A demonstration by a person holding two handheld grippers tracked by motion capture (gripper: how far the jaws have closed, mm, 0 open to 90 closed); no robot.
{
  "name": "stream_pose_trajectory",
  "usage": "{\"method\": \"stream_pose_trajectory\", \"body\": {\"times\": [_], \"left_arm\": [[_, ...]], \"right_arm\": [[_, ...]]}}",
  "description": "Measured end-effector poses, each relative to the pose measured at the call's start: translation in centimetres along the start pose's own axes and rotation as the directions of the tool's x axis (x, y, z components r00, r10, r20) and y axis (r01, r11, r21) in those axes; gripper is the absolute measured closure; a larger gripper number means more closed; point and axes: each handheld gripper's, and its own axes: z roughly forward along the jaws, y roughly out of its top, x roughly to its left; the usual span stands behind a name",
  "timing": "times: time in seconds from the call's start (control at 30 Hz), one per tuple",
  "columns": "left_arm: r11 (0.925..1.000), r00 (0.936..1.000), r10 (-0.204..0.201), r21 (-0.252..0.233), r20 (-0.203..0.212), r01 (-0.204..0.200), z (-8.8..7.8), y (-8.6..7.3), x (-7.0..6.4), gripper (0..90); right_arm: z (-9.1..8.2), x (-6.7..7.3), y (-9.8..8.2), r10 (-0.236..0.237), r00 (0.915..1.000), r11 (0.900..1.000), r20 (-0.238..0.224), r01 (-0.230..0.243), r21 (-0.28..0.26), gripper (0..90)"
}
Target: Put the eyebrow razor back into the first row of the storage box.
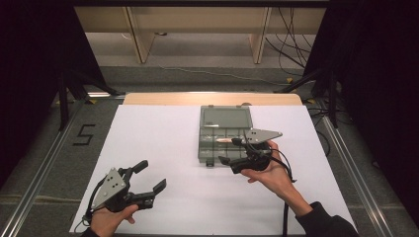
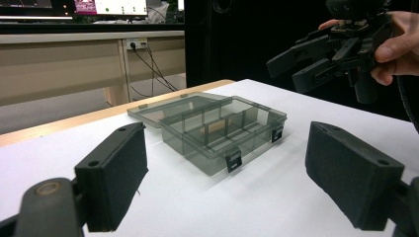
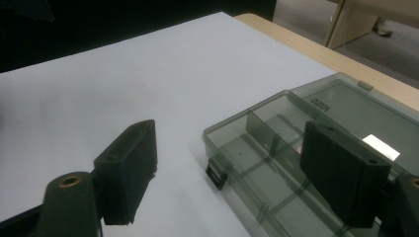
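Observation:
A smoky transparent compartment box (image 1: 225,145) lies open on the white table top (image 1: 163,138), its lid (image 1: 226,117) flat behind it. Two black latches hang on its front wall. My right gripper (image 1: 229,151) stands open over the box's front right corner; in the right gripper view its jaws straddle the box's near corner (image 3: 276,163), one over the compartments and one over bare table. My left gripper (image 1: 152,175) is open at the table's front left, apart from the box, with nothing between its jaws. In the left gripper view the box (image 2: 222,131) lies ahead and the right gripper (image 2: 287,71) hovers beyond it.
A wooden table edge (image 1: 212,98) runs along the far side. Beyond it stand desk legs (image 1: 141,39), with cables (image 1: 291,49) on the floor. Black curtains flank both sides. Bare white surface spreads left of the box. A white label (image 3: 380,146) sits on the lid.

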Motion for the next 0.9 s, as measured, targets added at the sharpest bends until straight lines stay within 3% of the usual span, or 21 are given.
{"method": "stream_pose_trajectory", "body": {"times": [0.2,0.5,0.63,0.9], "left_arm": [[1.0,1.0,0.0,0.0,0.0,0.0,0.0,0.0,0.0,16.2],[1.0,1.0,0.006,0.001,0.001,-0.006,0.0,0.0,0.0,16.2],[1.0,1.0,0.004,0.002,0.0,-0.004,0.0,0.0,0.0,16.2],[1.0,1.0,0.003,0.002,0.0,-0.003,0.0,0.0,0.0,16.2]], "right_arm": [[-0.2,0.2,-0.3,-0.003,1.0,1.0,0.008,0.003,-0.028,23.5],[-0.8,0.5,-0.8,0.017,0.9998,1.0,0.004,-0.017,-0.023,23.1],[-0.9,0.6,-1.1,0.017,0.9998,0.998,0.004,-0.017,-0.053,22.8],[-1.3,1.0,-1.6,0.033,0.9994,0.998,-0.003,-0.033,-0.047,20.8]]}}
